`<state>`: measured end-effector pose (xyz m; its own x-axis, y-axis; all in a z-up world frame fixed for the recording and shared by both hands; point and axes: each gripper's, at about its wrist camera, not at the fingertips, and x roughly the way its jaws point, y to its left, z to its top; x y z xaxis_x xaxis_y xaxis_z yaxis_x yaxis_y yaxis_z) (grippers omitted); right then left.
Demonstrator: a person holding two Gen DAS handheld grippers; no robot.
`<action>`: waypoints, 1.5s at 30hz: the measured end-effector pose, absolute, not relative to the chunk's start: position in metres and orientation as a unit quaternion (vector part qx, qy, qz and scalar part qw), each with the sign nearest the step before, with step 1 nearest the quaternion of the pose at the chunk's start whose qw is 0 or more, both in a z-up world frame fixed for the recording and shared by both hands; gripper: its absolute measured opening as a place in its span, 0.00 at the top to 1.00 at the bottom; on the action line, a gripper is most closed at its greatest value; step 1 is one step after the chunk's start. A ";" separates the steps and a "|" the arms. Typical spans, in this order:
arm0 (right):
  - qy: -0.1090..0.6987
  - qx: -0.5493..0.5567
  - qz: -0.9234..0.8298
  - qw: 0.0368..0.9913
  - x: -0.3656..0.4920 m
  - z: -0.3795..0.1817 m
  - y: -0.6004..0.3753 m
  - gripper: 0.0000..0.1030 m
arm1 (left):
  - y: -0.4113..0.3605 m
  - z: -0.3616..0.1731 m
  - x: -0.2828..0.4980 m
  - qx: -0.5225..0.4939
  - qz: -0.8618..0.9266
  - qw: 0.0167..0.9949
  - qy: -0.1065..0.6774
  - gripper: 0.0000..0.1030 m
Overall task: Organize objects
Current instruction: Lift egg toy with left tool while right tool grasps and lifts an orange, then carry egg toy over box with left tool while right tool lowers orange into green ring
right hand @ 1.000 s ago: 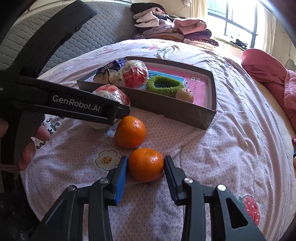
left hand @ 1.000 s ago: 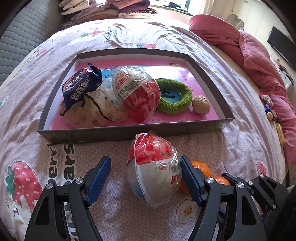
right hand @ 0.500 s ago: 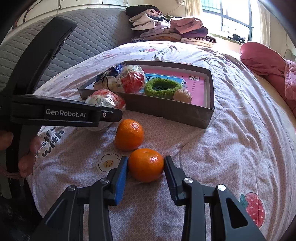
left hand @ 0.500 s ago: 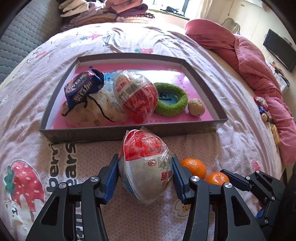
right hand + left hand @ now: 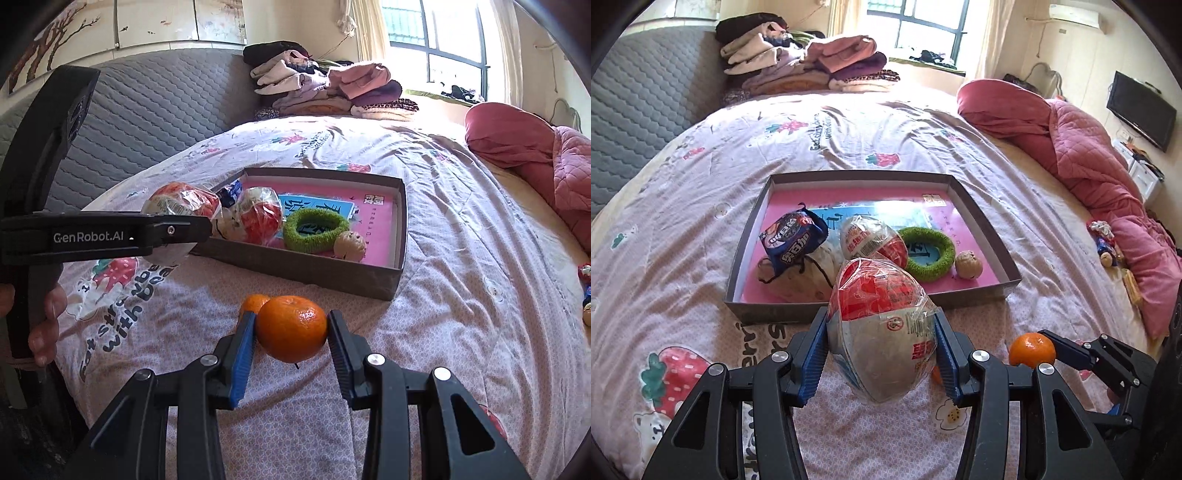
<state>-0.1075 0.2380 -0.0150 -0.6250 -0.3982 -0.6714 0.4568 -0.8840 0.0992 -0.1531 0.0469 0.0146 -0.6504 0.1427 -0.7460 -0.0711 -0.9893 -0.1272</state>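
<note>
My left gripper (image 5: 881,354) is shut on a red-and-white wrapped egg toy (image 5: 882,328) and holds it above the bedspread, just in front of the grey box (image 5: 768,312). In the right wrist view that egg toy (image 5: 181,203) hangs left of the box (image 5: 332,273). My right gripper (image 5: 290,343) is shut on a mandarin (image 5: 291,328), lifted off the bed. A second mandarin (image 5: 255,302) lies on the bedspread behind it. The box holds a second egg toy (image 5: 871,240), a blue snack bag (image 5: 792,240), a green ring (image 5: 927,253) and a walnut (image 5: 967,263).
A pink quilt (image 5: 1089,173) is bunched along the bed's right side. Folded clothes (image 5: 809,70) are stacked at the head end by the grey padded headboard (image 5: 147,110). Small toys (image 5: 1106,247) lie near the right edge. A person's hand (image 5: 40,321) grips the left tool.
The left jaws closed on the egg toy and lifted it off the bed toward the box. The right gripper raised its mandarin off the bedspread. Both views tilted up.
</note>
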 end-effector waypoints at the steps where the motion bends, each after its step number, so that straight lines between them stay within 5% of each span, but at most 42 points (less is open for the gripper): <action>1: 0.041 0.360 -0.902 0.236 -0.108 -0.012 0.237 0.62 | 0.046 0.017 -0.152 -0.410 0.909 0.057 -0.041 0.48; 16: 0.033 0.308 -0.922 0.233 -0.132 0.039 0.234 0.62 | 0.036 0.033 -0.153 -0.390 0.918 0.056 -0.045 0.48; 45: 0.053 0.287 -0.928 0.232 -0.191 0.051 0.224 0.62 | 0.001 0.051 -0.212 -0.377 0.925 0.022 -0.034 0.48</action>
<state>-0.1909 0.2242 0.0511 -0.7281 -0.3991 -0.5573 0.4605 -0.8870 0.0337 -0.2124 0.0010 0.0513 -0.7150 0.0668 -0.6959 -0.0151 -0.9967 -0.0801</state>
